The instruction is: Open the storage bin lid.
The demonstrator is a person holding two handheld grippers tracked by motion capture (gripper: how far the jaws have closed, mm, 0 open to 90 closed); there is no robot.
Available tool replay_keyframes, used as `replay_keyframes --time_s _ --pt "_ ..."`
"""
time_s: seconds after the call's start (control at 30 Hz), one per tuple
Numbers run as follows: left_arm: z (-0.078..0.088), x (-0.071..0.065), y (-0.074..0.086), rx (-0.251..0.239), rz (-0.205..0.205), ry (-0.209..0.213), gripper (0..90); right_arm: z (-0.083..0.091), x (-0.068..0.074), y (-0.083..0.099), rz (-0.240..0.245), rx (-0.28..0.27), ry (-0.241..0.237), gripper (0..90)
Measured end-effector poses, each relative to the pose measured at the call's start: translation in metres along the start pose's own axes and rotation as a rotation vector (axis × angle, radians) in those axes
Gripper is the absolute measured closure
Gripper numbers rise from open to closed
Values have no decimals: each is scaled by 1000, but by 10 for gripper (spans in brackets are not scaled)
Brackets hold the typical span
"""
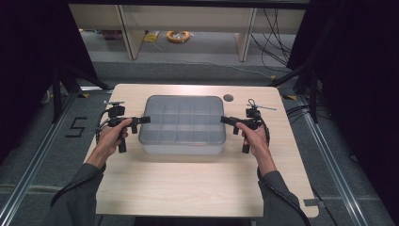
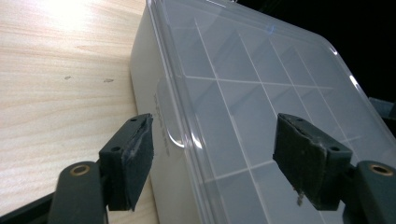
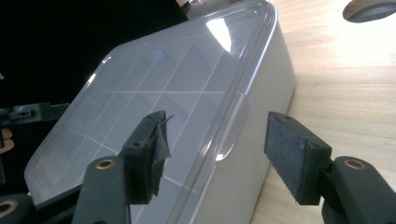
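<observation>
A translucent plastic box (image 1: pixel 182 123) with a clear lid and a grid of compartments sits in the middle of the wooden table (image 1: pixel 188 188). My left gripper (image 1: pixel 139 123) is at its left end. In the left gripper view the box (image 2: pixel 243 93) runs between the jaws of the left gripper (image 2: pixel 212 144), which straddle the lid's edge tab (image 2: pixel 170 126) with gaps on both sides. My right gripper (image 1: pixel 229 124) is at the right end. In the right gripper view the right gripper (image 3: pixel 217 144) likewise straddles the rim tab (image 3: pixel 233 126) of the box (image 3: pixel 177 93) without touching it.
A round cable hole (image 1: pixel 228 98) lies in the table behind the box's right corner. Bare tabletop stretches in front of the box toward the person. Black curtains and frame legs stand on both sides of the table, and shelving stands on the floor beyond.
</observation>
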State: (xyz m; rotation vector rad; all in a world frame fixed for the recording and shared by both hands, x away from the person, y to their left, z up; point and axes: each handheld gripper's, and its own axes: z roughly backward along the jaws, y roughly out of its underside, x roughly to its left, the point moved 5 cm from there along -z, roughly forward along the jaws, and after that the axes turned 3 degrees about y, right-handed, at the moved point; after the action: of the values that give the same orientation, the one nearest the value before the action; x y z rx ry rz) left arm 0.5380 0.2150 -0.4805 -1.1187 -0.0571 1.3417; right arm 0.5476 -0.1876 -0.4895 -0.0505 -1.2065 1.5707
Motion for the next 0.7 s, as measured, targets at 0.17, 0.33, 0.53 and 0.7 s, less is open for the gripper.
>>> replay_keyframes --time_s 0.17,0.33,0.53,0.7 --pt "-8 2 -4 8 20 -10 295 -3 4 1 -15 14 -15 415" --pt "-16 3 -4 25 17 -18 309 -6 6 2 -37 27 -14 420" --pt "-20 3 -4 26 26 -10 382 -9 4 1 -11 18 -19 436" --pt "-20 3 -3 21 19 -45 430 -11 9 2 -44 30 -24 451"
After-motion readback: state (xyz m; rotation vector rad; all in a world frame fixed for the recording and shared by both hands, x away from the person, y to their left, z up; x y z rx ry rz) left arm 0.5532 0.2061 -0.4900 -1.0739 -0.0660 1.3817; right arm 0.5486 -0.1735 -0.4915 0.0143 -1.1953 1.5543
